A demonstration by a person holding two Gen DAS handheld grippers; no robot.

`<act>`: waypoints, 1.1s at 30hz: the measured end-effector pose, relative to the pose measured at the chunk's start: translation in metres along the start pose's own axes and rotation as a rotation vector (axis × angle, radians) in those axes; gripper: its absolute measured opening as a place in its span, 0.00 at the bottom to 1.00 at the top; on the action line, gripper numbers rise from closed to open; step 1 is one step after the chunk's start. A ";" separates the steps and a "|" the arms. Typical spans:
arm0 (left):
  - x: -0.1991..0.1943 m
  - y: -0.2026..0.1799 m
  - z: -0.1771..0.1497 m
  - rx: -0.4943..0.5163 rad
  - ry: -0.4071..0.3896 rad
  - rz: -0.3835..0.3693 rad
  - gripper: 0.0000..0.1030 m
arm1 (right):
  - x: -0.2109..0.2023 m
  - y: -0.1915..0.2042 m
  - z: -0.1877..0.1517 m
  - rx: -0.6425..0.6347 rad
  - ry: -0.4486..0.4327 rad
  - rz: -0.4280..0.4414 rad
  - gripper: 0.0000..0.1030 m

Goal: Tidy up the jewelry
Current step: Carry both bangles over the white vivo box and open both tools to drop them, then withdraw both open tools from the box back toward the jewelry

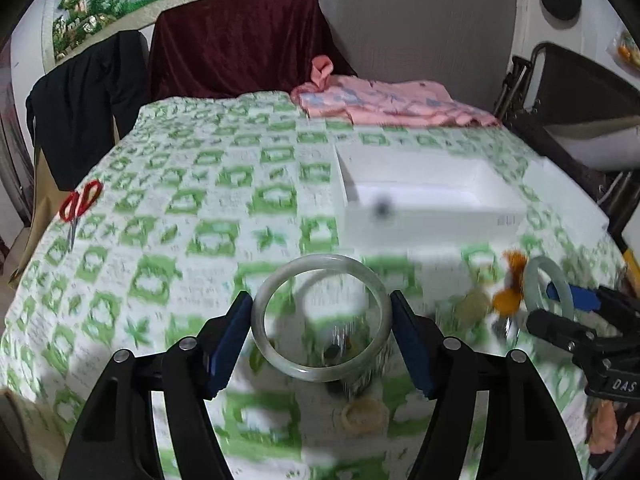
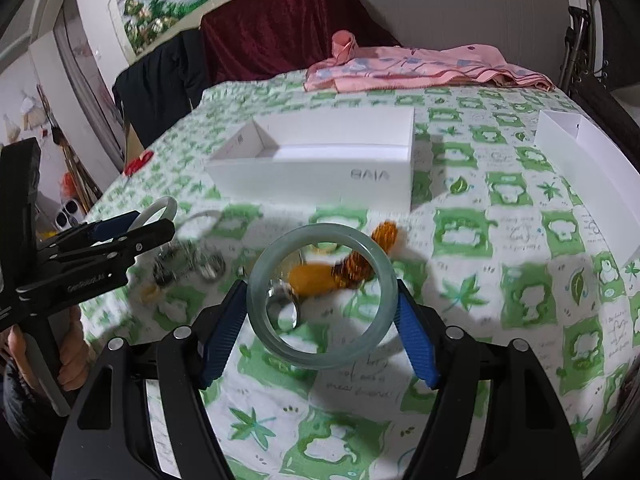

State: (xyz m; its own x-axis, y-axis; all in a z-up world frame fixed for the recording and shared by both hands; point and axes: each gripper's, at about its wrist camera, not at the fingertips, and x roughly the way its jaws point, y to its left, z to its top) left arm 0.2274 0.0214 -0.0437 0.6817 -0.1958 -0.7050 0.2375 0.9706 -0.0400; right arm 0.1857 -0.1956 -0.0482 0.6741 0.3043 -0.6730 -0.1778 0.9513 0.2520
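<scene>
1. Left tool [image 1: 322, 320] clamped across a pale jade bangle [image 1: 321, 318], blue pads pressing its two outer sides, held above the green-patterned surface [image 1: 180, 208].
2. Right tool [image 2: 322, 296] clamped likewise on a bluish-green bangle [image 2: 322, 296], above the same surface.
3. Below and between the tools on the cloth: amber bead bracelet [image 2: 352, 266], silver pieces [image 2: 188, 266], blurred.
4. Beyond them: open white box [image 2: 316, 168]; farther back, pink cloth [image 2: 420, 70].
5. Red scissors [image 1: 80, 202] near the left edge.
</scene>
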 end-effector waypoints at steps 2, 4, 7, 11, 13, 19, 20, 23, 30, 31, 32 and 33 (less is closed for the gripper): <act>-0.004 0.000 0.022 -0.014 -0.029 -0.023 0.67 | -0.008 -0.001 0.017 0.001 -0.033 -0.005 0.66; -0.005 -0.004 0.040 -0.021 -0.055 -0.042 0.67 | -0.013 -0.001 0.038 -0.008 -0.081 -0.014 0.66; 0.002 -0.012 0.064 -0.025 -0.082 -0.058 0.67 | -0.007 -0.005 0.068 -0.009 -0.124 -0.017 0.66; 0.028 -0.020 0.078 -0.039 -0.057 -0.077 0.67 | 0.020 -0.016 0.085 0.024 -0.093 0.022 0.66; 0.039 -0.019 0.077 -0.046 -0.038 -0.086 0.67 | 0.030 -0.021 0.088 0.029 -0.078 0.027 0.66; 0.064 -0.020 0.074 -0.038 0.001 -0.104 0.67 | 0.051 -0.029 0.089 0.026 -0.042 0.043 0.66; 0.066 -0.019 0.073 -0.036 0.002 -0.104 0.67 | 0.053 -0.029 0.089 0.020 -0.040 0.047 0.66; 0.069 -0.019 0.070 -0.034 -0.001 -0.098 0.67 | 0.053 -0.028 0.089 0.013 -0.052 0.048 0.67; 0.066 -0.013 0.071 -0.065 -0.011 -0.129 0.67 | 0.046 -0.034 0.089 0.036 -0.080 0.058 0.67; 0.065 -0.012 0.071 -0.070 -0.011 -0.131 0.67 | 0.045 -0.034 0.089 0.040 -0.082 0.057 0.67; 0.065 -0.010 0.070 -0.076 -0.011 -0.132 0.67 | 0.044 -0.035 0.088 0.046 -0.085 0.059 0.67; 0.064 -0.009 0.071 -0.080 -0.012 -0.131 0.67 | 0.043 -0.037 0.088 0.053 -0.088 0.060 0.67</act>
State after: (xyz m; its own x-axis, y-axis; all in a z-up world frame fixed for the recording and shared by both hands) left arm 0.3178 -0.0101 -0.0383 0.6567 -0.3227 -0.6817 0.2693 0.9446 -0.1877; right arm 0.2846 -0.2221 -0.0251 0.7244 0.3526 -0.5924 -0.1832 0.9269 0.3277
